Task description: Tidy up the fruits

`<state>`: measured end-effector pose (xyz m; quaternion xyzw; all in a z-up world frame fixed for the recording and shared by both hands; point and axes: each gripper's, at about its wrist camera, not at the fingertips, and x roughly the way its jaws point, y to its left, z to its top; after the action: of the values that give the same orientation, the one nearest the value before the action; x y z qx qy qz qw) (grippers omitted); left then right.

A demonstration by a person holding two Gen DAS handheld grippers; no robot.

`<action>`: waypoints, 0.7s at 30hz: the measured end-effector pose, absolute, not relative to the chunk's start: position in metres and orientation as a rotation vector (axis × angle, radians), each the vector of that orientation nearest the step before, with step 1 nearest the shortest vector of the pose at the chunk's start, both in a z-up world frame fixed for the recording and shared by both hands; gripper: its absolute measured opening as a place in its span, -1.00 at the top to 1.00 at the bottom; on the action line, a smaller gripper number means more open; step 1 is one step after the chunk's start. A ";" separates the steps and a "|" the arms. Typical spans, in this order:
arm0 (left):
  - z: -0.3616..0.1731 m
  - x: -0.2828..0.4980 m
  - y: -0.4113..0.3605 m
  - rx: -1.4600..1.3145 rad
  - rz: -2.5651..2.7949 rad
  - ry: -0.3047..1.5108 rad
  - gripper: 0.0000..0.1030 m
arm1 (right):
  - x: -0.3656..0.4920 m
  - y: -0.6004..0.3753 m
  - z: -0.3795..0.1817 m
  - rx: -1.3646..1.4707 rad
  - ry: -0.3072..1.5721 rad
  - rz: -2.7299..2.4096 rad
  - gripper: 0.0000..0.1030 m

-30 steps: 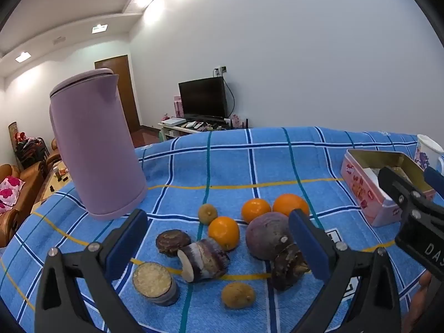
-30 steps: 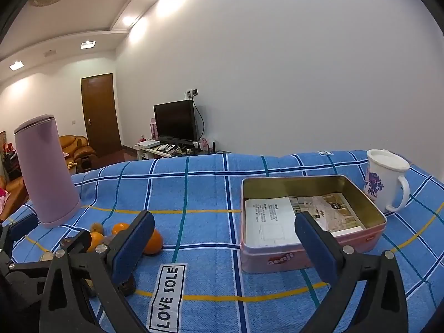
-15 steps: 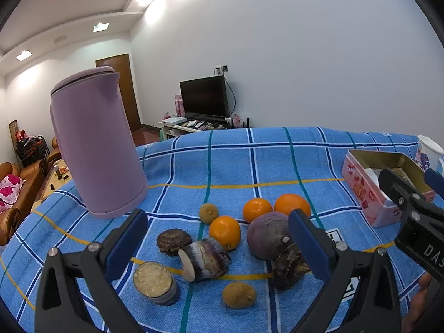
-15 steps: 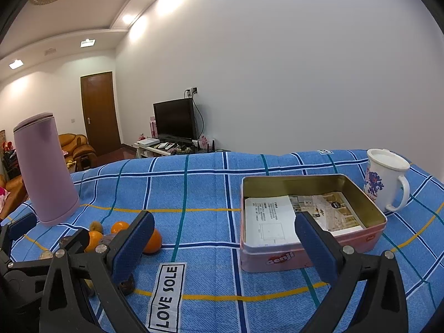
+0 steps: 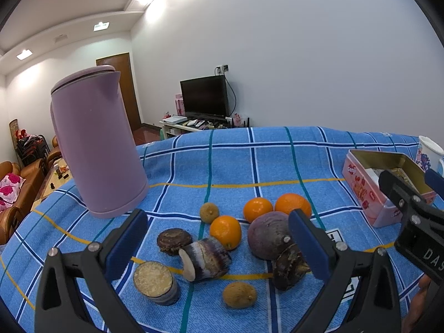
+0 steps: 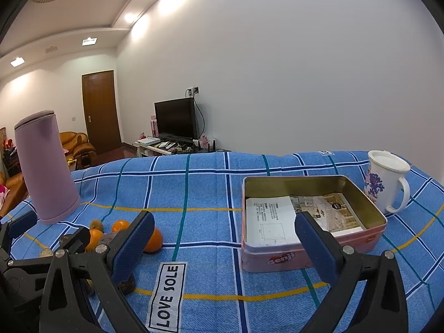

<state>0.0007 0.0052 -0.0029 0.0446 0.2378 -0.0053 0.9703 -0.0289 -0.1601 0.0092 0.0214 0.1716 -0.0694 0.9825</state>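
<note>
Oranges [image 5: 258, 209] beyond spread left gripper [image 5: 217, 245]

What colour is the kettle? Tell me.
The kettle is plain pale purple, lid and body alike; it shows best in the left wrist view.

The tablecloth [image 5: 236, 163] is bright blue, checked with dark blue, white, teal and yellow lines, with a white label [image 6: 168, 294] lettered in black; the kettle [image 5: 94, 144] is plain lilac; the three oranges [image 5: 292, 204] are vivid orange; the beetroot [image 5: 267, 234] is dull purple; the tin [image 6: 313, 252] is pink outside with red lettering, gold inside, holding white printed papers [image 6: 267, 219]; the mug [image 6: 384, 183] is white with a purple-blue floral print; both grippers' pads [image 6: 133, 241] are dark blue on black frames.
</note>
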 end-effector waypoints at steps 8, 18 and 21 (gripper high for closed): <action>-0.004 0.001 0.007 0.086 -0.009 0.483 -1.00 | -0.030 -0.158 0.009 0.040 0.344 -0.140 -0.97; -0.005 0.001 0.008 0.084 -0.008 0.483 -1.00 | -0.029 -0.158 0.008 0.039 0.344 -0.139 -0.98; -0.005 0.001 0.007 0.085 -0.008 0.485 -1.00 | -0.030 -0.158 0.009 0.040 0.344 -0.139 -0.97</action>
<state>0.0009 0.0074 -0.0049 0.0423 0.2399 -0.0039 0.9699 -0.0297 -0.1579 0.0085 0.0197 0.1711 -0.0693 0.9826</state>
